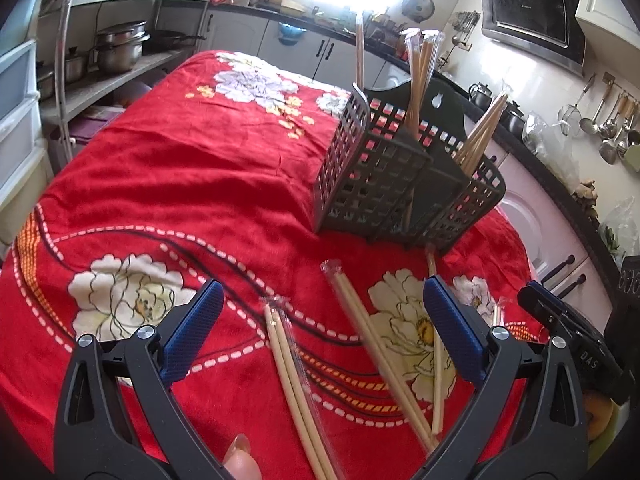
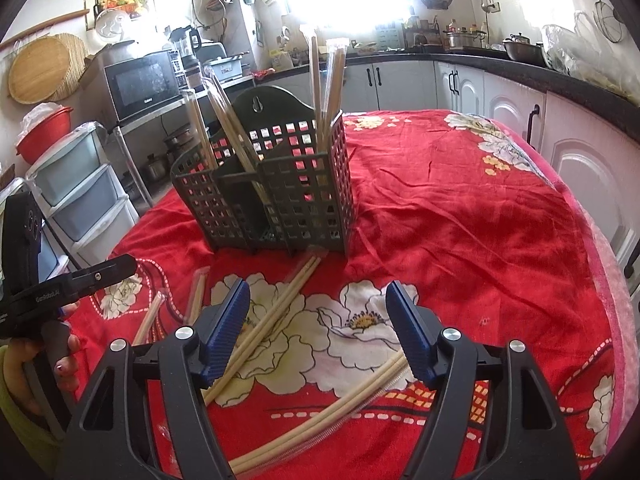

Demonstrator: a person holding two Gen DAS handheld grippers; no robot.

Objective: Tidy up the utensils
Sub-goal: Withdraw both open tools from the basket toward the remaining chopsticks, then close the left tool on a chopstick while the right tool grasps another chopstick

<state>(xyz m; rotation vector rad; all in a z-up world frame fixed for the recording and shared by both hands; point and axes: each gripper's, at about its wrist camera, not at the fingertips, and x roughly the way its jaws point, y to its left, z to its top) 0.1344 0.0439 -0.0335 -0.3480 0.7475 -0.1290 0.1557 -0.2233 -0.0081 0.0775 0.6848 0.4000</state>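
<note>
Wrapped chopstick pairs (image 1: 294,392) of pale wood in clear sleeves lay loose on the red floral tablecloth (image 1: 180,168), near the dark slotted utensil caddy (image 1: 400,184) holding more upright. Left gripper (image 1: 320,328) and right gripper (image 2: 320,328) both stood wide open, empty.

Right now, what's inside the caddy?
Wrapped chopsticks stand upright in the caddy, leaning in both side compartments. Their lower ends and the caddy floor are mostly hidden behind the lattice walls.

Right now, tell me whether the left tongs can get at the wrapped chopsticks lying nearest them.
Probably yes: the left tongs are open, the wrapped chopsticks lie flat on the red cloth between the fingers, nothing covering them.
</note>
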